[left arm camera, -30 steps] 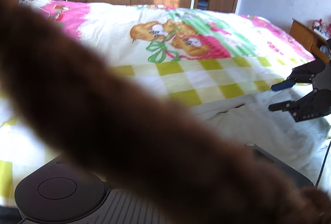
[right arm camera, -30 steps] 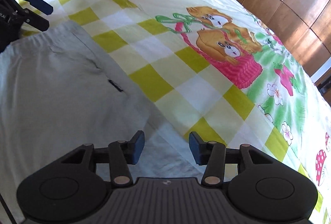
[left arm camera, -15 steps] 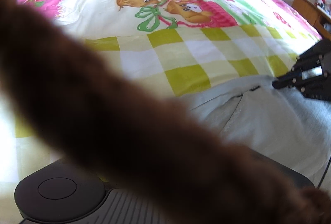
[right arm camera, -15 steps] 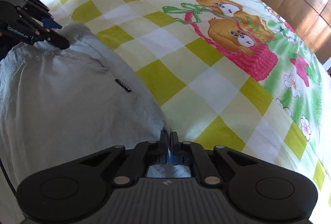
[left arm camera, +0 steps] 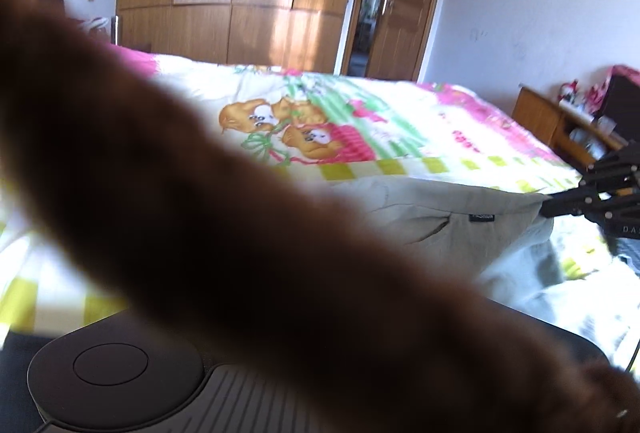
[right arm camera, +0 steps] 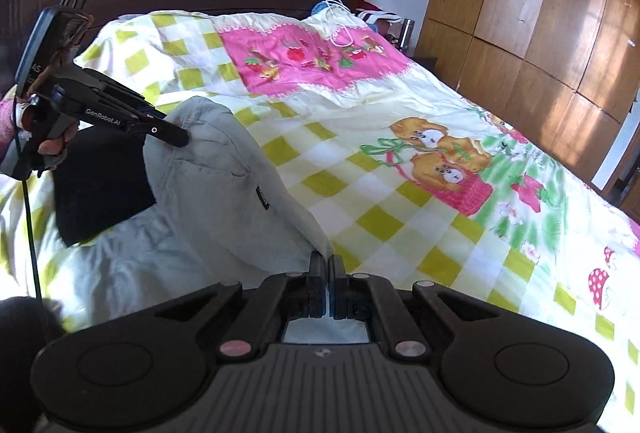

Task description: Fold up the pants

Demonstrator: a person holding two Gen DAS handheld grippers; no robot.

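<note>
A: We have both claws clamped on the pants [right arm camera: 224,201]. The right gripper [right arm camera: 328,265] has its jaws pinched tight on one corner, the left gripper [right arm camera: 176,135] nipped shut on the other, and that edge is raised off the bed [right arm camera: 400,169].

B: The rest sags onto the quilt. If we pull apart too hard, a thin pinch of cloth may slip out.

A: And a brown blur [left arm camera: 200,233] blocks our left view, so we may misjudge the fold line.
</note>
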